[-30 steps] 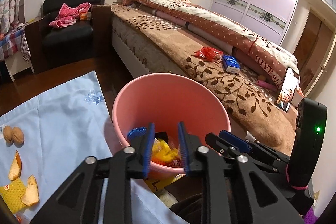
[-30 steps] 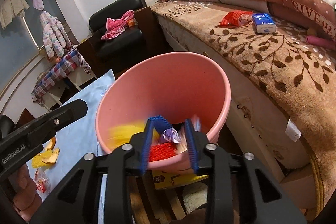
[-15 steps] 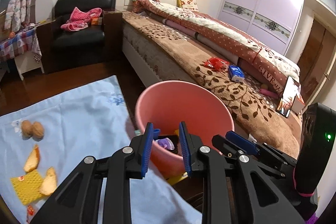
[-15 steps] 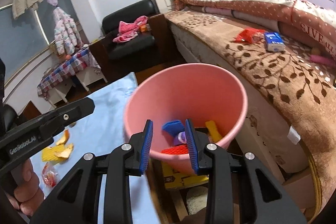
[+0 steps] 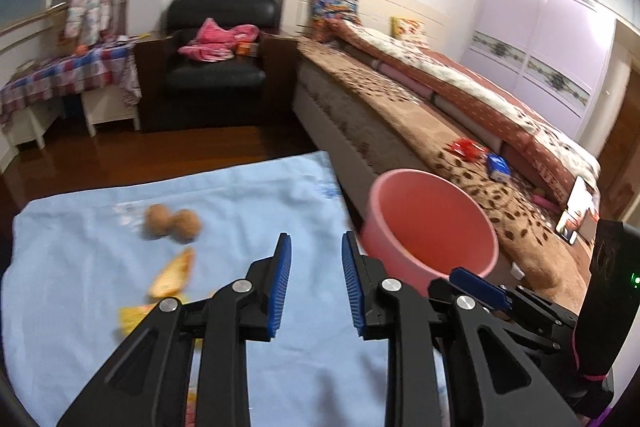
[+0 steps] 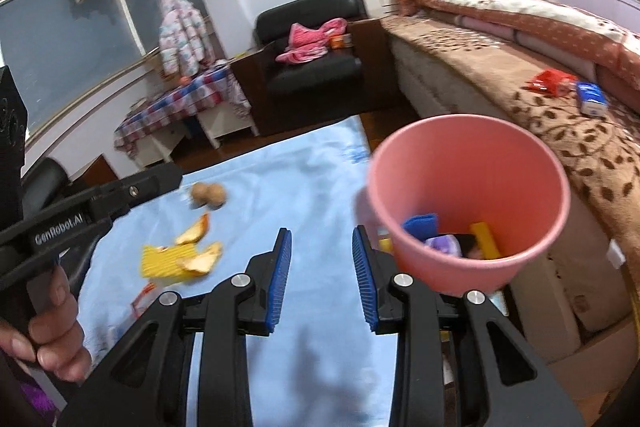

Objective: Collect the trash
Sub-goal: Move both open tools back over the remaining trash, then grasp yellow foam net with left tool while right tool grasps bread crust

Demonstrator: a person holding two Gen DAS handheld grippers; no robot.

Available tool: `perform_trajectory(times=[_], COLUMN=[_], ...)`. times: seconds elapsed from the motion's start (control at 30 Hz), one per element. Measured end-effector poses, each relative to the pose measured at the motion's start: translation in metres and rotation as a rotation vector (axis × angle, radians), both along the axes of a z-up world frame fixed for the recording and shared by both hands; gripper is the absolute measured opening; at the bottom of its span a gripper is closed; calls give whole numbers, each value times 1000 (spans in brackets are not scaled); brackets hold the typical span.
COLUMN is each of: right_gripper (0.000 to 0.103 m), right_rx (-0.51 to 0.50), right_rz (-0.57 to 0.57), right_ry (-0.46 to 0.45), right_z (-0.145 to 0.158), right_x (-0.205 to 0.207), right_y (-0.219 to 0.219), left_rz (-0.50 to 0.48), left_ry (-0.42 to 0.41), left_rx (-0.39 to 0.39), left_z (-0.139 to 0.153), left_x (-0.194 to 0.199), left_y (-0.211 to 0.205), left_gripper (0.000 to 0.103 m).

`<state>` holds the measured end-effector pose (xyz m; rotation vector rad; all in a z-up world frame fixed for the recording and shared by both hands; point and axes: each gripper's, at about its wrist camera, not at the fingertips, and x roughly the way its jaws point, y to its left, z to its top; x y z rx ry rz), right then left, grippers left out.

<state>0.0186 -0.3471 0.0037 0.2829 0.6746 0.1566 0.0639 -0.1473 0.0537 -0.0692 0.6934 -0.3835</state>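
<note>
Left wrist view: the left gripper (image 5: 316, 283) is empty, jaws opening, over the blue cloth (image 5: 260, 187).
The right gripper (image 6: 322, 281) is partly open and empty, beside the pink bucket (image 6: 468, 163).

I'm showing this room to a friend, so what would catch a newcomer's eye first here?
Probably the pink bucket beside the bed, with trash in its bottom. Next, the peels and two walnuts scattered on the light blue cloth left of the bucket. Both pairs of blue-padded fingers hang empty over that cloth.
</note>
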Motion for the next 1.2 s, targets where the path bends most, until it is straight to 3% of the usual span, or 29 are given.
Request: perform_trajectory(times=[0.23,0.5,0.77,1.2], right_gripper=[32,32,32,32], right_rx=[-5,-54,-92,-151], right_rz=[139,288,356,354], right_ry=[5,43,80,102], right_z=[1,-6,-16,-23], right_x=[5,20,35,50], right_y=[52,118,155,168], left_rz=[138,268,254,221], left_ry=[3,92,136,214], left_rx=[0,-72,-75,-102], left_z=[-2,-28,-51,-76], left_x=[-9,-11,-6,10], left_y=[84,161,159,145], left_gripper=[36,36,36,36])
